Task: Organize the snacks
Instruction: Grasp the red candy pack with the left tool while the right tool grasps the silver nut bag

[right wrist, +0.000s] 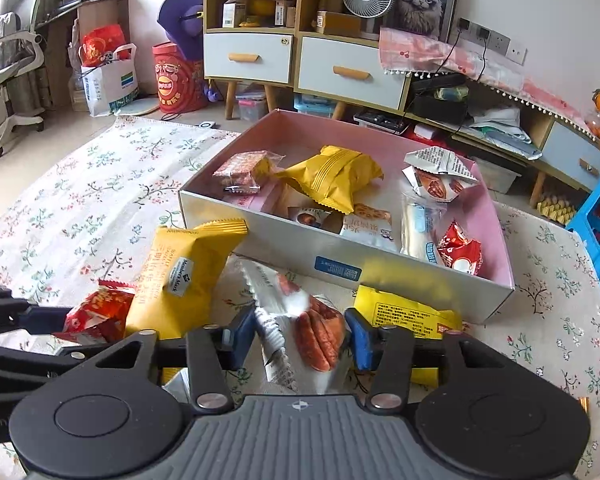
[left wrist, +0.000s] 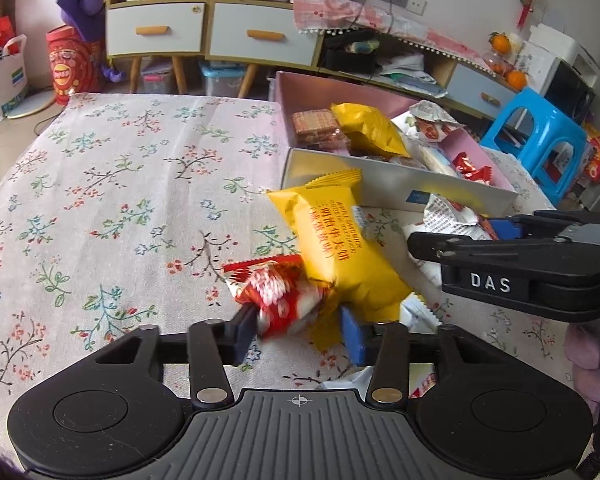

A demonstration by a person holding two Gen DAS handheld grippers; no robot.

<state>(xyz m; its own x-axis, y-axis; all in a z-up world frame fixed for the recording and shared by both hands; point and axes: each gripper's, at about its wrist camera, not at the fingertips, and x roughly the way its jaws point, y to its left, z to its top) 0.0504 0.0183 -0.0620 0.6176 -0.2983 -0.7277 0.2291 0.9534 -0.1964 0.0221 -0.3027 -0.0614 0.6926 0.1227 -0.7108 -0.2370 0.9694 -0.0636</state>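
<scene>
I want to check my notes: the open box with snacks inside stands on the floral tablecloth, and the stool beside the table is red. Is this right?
Not quite: the stool is blue, not red, as the left wrist view shows. The rest holds: the open box with snacks inside stands on the floral tablecloth.

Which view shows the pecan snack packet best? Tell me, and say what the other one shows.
The right wrist view: the pecan packet sits between the right gripper fingers, its picture facing the camera. The left wrist view shows only a white wrapper edge behind that gripper.
</scene>
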